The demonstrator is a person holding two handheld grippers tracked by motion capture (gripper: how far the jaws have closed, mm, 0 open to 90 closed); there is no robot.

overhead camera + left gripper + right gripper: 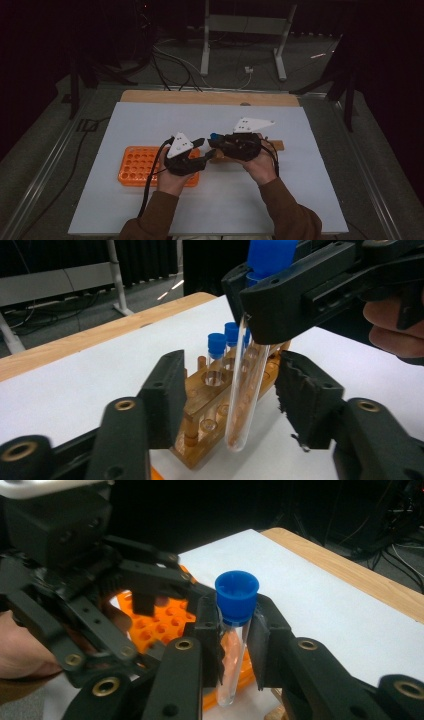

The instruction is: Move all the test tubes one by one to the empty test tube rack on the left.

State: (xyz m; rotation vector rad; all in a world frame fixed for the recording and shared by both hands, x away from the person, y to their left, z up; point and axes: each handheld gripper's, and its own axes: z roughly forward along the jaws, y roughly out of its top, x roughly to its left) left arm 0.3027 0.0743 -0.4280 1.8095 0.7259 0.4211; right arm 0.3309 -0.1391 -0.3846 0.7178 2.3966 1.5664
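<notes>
A clear test tube (245, 390) with a blue cap (236, 595) hangs upright, and my right gripper (234, 615) is shut on it just under the cap. The tube's lower half stands between the jaws of my left gripper (232, 370), with a gap on each side, so the pads (305, 400) do not press it. In the high view the left gripper (202, 152) and right gripper (215, 142) meet tip to tip over the middle of the white board (150, 120). A wooden rack (200, 405) lies behind the tube, with blue-capped tubes (216, 347) standing in it.
An orange tube rack (137, 165) with several open holes lies at the left of the board, under my left hand. The wooden rack (272, 146) sits to the right of the grippers. A wooden table edge (210, 97) runs along the back.
</notes>
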